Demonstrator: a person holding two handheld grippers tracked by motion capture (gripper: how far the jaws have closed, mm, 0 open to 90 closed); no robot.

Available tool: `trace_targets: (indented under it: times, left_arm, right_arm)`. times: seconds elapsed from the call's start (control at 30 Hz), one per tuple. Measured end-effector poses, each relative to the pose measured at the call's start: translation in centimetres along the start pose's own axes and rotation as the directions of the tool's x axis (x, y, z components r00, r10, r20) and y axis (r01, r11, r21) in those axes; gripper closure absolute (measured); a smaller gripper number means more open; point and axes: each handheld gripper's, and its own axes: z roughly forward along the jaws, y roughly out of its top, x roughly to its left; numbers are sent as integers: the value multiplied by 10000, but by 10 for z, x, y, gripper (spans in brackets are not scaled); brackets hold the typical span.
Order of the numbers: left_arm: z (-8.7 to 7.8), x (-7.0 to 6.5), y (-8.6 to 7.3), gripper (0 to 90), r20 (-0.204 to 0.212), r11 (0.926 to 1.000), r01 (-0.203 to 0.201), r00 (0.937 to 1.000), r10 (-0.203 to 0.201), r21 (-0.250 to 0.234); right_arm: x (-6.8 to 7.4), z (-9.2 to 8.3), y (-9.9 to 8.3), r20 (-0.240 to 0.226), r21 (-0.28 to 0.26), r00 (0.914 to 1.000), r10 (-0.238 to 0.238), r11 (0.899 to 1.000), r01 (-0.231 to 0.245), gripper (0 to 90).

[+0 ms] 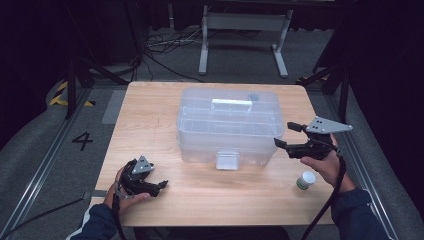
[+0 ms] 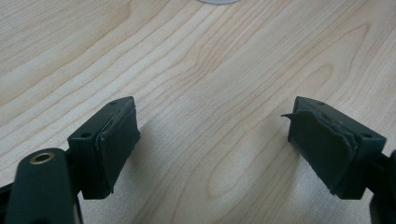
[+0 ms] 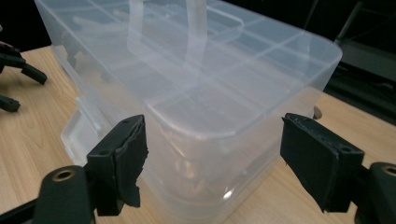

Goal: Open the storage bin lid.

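A clear plastic organiser box (image 1: 230,125) with a closed lid, a top handle (image 1: 231,104) and a front latch (image 1: 227,160) stands in the middle of the wooden table (image 1: 150,115). My right gripper (image 1: 283,134) hovers open just off the box's right end. In the right gripper view its jaws (image 3: 212,154) stand wide on either side of a box corner (image 3: 196,93) without touching it. My left gripper (image 1: 161,187) is low over the table's front left, pointing right. It is open, with bare wood between its pads (image 2: 212,135).
A small white bottle (image 1: 305,180) with a green label stands on the table beside the right hand. The left gripper (image 3: 30,92) shows far off at the left edge of the right gripper view. A metal stand and cables lie on the floor beyond the table.
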Motion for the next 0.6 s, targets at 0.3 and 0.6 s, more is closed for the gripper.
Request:
trace_targets:
  times: [0.3, 0.6]
  left_arm:
    - [0, 0, 0, 164, 0, 10000, 3, 10000, -3, 1]
    - [1, 0, 1, 156, 24, 10000, 15, 10000, -15, 24]
  right_arm:
    - [-1, 1, 25, -138, -103, 9994, -319, 9994, 318, 250]
    - [-4, 8, 46, -326, 51, 9974, -647, 9979, 649, 337]
